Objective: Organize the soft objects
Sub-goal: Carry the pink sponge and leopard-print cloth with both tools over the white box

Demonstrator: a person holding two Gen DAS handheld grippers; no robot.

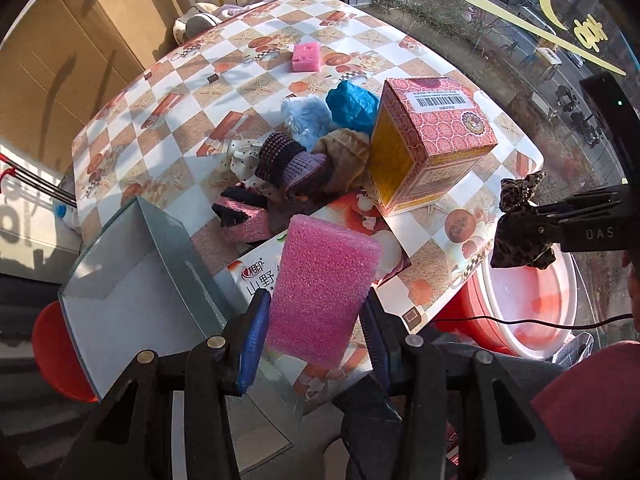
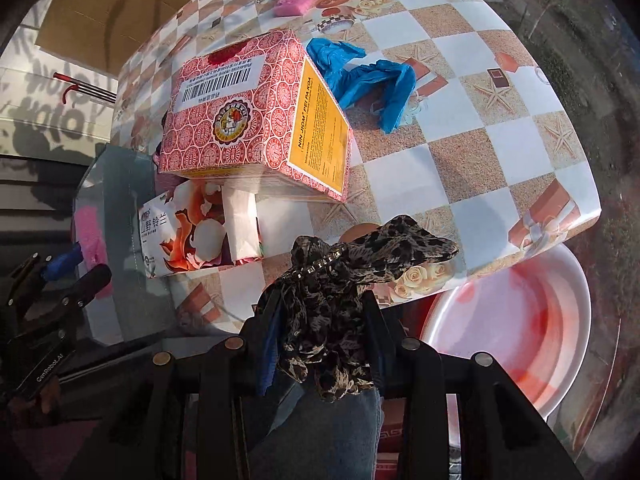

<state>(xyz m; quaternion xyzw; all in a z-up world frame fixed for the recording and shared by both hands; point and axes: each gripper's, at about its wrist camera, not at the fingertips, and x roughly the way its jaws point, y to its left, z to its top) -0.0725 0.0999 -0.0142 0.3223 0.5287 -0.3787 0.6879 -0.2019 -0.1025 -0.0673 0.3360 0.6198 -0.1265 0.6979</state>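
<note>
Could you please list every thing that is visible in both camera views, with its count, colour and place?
pink sponge: one, pink, held in left tool
second sponge: one, pink, far on table
leopard scrunchie: one, brown-black, held in right tool
medicine box: one, red-yellow, table middle
tissue pack: one, white-orange, near table edge
blue glove: one, blue, beyond the box
cloth pile: several, purple, beige, light blue, left of box
grey box: one, open, near left edge
basin: one, pink-red, below table
table: one, chequered cloth
left tool: black, blue pads
right tool: black

sponge (image 1: 320, 288): pink | scrunchie (image 2: 344, 300): leopard print | glove (image 2: 360, 76): blue | tablecloth (image 2: 480, 128): checkered white-tan
</note>
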